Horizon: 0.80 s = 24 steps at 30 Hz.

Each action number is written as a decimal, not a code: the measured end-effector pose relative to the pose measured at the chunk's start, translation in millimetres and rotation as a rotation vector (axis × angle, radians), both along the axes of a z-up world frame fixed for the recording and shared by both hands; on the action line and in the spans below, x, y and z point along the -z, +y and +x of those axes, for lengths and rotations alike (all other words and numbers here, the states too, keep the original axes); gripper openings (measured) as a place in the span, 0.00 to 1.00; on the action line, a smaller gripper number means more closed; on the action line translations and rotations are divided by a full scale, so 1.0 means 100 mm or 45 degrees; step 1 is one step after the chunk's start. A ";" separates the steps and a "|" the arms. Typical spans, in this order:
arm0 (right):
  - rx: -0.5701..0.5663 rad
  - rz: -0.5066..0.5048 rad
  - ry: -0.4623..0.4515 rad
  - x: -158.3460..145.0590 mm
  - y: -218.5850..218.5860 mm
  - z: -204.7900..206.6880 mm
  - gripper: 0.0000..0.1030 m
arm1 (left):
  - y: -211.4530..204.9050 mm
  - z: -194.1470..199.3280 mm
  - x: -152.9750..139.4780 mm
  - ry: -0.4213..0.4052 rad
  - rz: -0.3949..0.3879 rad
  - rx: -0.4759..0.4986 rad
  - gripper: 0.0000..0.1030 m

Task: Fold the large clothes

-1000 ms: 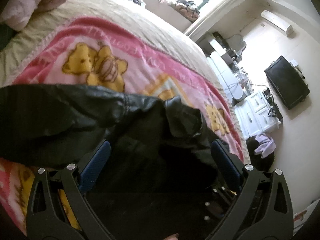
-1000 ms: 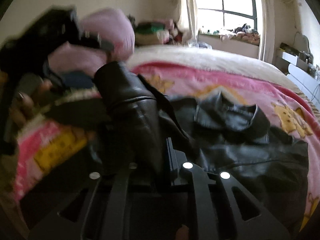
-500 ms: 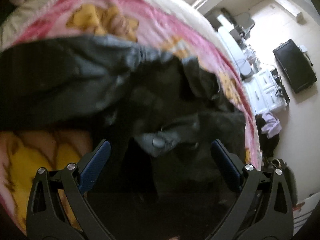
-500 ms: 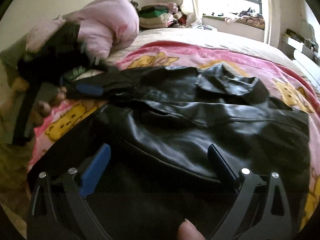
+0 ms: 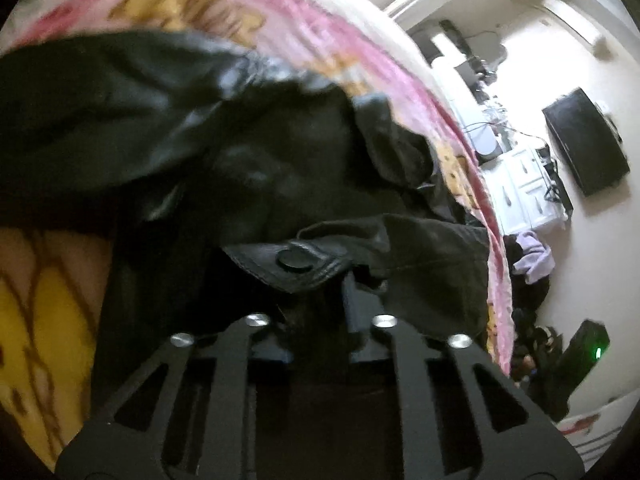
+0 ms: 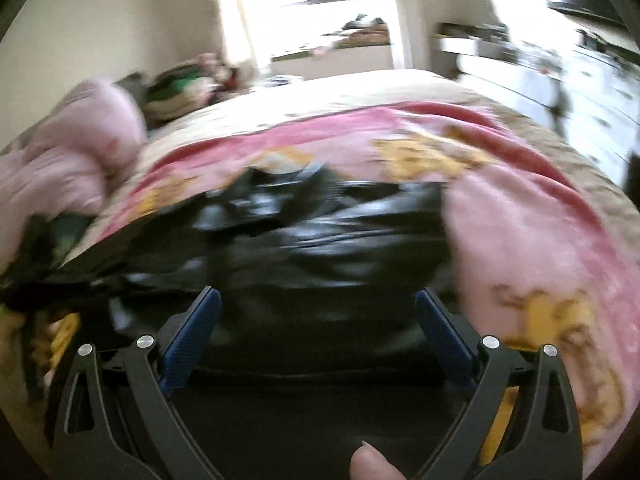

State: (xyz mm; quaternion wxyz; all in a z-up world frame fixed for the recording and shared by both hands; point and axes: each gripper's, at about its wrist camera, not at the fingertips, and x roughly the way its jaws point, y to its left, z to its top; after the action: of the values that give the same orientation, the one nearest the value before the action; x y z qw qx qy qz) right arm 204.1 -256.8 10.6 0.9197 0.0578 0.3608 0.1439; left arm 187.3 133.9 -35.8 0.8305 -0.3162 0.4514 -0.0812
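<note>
Left hand-held gripper (image 5: 320, 300) newly clamped on jacket (image 5: 248, 168)

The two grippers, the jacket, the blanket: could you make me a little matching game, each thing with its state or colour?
Things:
1. left gripper
2. right gripper
3. leather jacket
4. blanket

States:
A. pink with yellow figures
B. open, holding nothing
C. black and shiny, lying on the bed
D. shut on a snap-button tab

Pairs: 1-D, 2-B, 3-C, 4-A
</note>
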 end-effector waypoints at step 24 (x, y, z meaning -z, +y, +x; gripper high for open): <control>0.344 -0.076 0.326 0.72 -0.35 1.31 0.75 | -0.11 0.02 -0.50 -0.415 0.383 0.102 0.06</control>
State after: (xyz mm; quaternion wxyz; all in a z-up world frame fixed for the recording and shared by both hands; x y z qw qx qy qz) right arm 335.0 -291.7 -61.4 0.8785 0.0963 0.4679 -0.0003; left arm 189.3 123.0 14.0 0.9264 -0.1534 0.3303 -0.0958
